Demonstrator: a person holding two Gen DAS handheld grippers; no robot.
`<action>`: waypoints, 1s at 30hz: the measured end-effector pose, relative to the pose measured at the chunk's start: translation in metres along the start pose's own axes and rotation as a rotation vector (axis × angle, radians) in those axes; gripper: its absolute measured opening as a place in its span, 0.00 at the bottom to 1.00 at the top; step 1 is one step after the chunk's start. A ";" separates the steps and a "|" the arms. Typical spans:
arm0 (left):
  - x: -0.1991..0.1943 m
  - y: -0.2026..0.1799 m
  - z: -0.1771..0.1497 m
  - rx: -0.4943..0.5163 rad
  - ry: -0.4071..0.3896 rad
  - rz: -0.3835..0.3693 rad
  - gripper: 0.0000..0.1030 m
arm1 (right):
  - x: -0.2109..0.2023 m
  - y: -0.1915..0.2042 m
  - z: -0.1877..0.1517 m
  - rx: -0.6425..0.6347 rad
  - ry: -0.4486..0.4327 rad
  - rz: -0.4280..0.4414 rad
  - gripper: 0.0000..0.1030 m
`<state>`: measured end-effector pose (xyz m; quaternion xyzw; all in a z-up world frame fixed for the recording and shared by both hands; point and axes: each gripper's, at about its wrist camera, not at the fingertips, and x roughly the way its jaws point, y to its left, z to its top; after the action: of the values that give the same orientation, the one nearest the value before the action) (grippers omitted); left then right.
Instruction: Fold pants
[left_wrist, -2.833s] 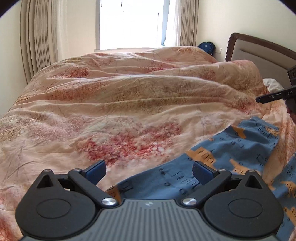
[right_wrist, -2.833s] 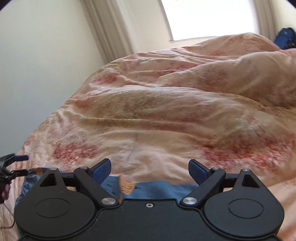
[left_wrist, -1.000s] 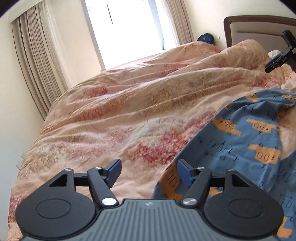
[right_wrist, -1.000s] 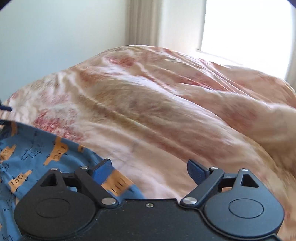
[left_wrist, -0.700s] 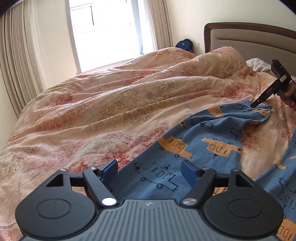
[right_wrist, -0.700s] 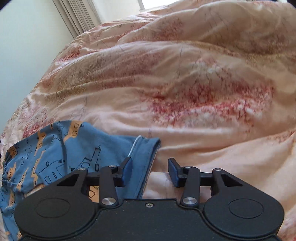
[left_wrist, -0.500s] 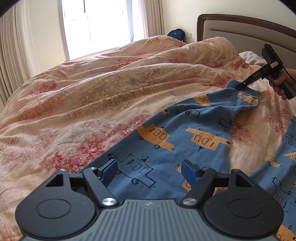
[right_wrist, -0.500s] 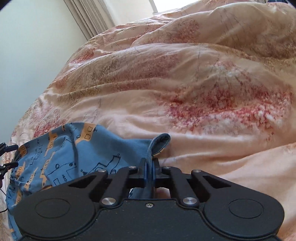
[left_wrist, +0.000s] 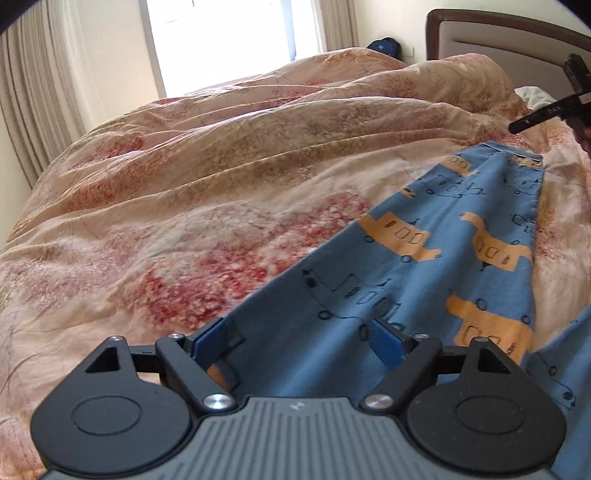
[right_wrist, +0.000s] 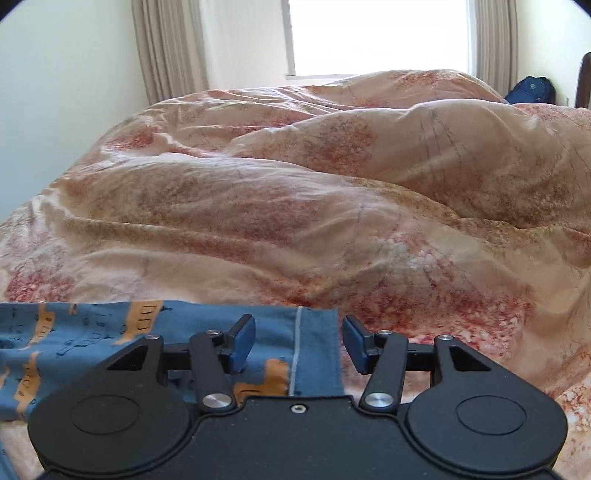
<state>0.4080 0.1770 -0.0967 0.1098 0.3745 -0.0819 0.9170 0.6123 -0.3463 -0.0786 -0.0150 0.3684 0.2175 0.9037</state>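
Blue pants with orange vehicle prints (left_wrist: 436, 254) lie on the bed with one leg stretched out flat. My left gripper (left_wrist: 299, 336) is open just above the near end of that leg. My right gripper (right_wrist: 299, 341) is open over the leg's hem (right_wrist: 314, 332), which lies flat on the quilt. The right gripper also shows in the left wrist view (left_wrist: 532, 118), just beyond the far hem, held by a hand. The pants' other leg shows at the lower right of the left wrist view (left_wrist: 565, 362).
A rumpled peach and red floral quilt (left_wrist: 221, 177) covers the bed and rises in folds behind the pants (right_wrist: 332, 206). A brown headboard (left_wrist: 498, 40) stands at the far right. A window (right_wrist: 376, 37), curtains and a blue backpack (right_wrist: 530, 90) are beyond the bed.
My right gripper was shut on the leg's hem, drew it out straight, and has opened and let it go. The leg now lies flat. My left gripper stayed open.
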 end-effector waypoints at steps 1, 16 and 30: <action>0.002 0.014 -0.004 -0.025 0.023 0.038 0.86 | -0.004 0.007 -0.001 0.000 -0.003 0.047 0.59; -0.143 0.011 -0.079 -0.150 -0.042 0.061 0.86 | -0.096 0.182 -0.082 -0.151 0.025 0.391 0.83; -0.202 -0.085 -0.176 0.302 0.058 -0.120 0.53 | -0.203 0.386 -0.268 -0.645 -0.044 0.271 0.72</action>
<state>0.1282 0.1553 -0.0888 0.2264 0.3900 -0.1887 0.8724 0.1507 -0.1246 -0.0861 -0.2460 0.2598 0.4409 0.8232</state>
